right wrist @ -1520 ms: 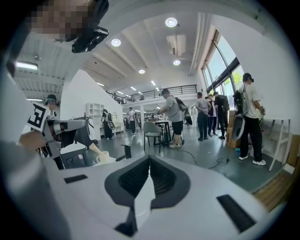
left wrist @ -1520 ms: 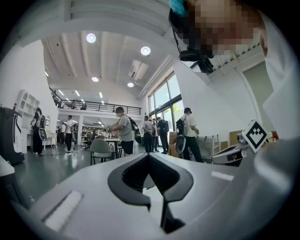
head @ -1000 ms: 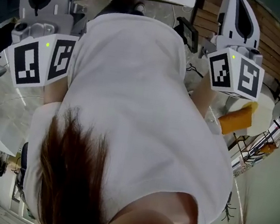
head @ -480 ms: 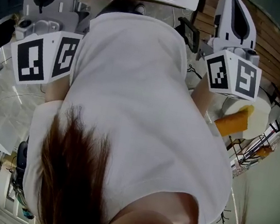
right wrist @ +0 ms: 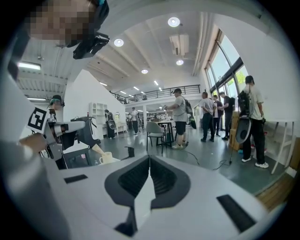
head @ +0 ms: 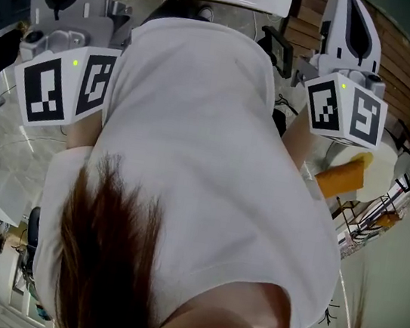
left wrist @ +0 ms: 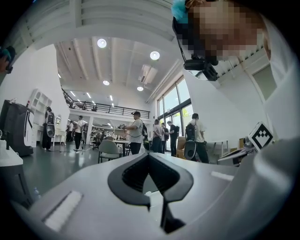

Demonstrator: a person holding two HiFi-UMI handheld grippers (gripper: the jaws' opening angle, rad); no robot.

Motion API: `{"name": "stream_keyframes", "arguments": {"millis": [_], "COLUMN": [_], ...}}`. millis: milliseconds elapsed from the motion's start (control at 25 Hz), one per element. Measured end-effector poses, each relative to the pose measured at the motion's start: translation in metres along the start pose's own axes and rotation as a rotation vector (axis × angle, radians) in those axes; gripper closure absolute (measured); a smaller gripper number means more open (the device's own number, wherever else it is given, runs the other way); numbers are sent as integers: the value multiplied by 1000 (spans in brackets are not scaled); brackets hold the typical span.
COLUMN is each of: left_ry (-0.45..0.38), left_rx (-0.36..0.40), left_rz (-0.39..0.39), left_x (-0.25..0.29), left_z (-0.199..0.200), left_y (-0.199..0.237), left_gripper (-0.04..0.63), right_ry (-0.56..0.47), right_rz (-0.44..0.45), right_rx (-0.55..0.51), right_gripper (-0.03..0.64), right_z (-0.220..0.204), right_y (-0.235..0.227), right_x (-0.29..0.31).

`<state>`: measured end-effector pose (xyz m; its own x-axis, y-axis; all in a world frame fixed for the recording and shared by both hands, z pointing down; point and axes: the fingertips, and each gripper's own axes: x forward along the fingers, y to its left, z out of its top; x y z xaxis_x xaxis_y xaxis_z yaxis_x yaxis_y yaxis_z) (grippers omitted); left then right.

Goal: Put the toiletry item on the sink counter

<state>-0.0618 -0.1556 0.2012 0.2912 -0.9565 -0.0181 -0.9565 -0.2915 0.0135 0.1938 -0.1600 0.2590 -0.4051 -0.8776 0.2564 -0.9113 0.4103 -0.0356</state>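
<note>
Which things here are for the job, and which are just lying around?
For the job: left gripper and right gripper, both shut, holding nothing.
Just lying about: orange object, mug, grey chair.

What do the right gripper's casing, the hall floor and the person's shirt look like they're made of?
On the right gripper, the casing looks like moulded plastic: matte light grey, smooth, with rounded edges. The hall floor is probably polished concrete or a resin coat: grey, seamless, with a slight sheen. The shirt is white fabric, matte, with soft folds; the weave is too fine to tell.
</note>
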Motion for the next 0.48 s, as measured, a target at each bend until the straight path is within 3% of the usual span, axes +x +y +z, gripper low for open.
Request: {"name": "stream_keyframes", "arguments": {"millis": [480], "left_ry": [26], "left_rx": [-10], "left_rz": [-26], "left_x": [7], "left_z": [-8], "left_y": [-1], "left_gripper": [586], "right_ry": [5], "right_rz": [-6], "right_rx": [0], "right_gripper": [606], "right_z": [-1], "right_y": [0], "right_x": [2]}}
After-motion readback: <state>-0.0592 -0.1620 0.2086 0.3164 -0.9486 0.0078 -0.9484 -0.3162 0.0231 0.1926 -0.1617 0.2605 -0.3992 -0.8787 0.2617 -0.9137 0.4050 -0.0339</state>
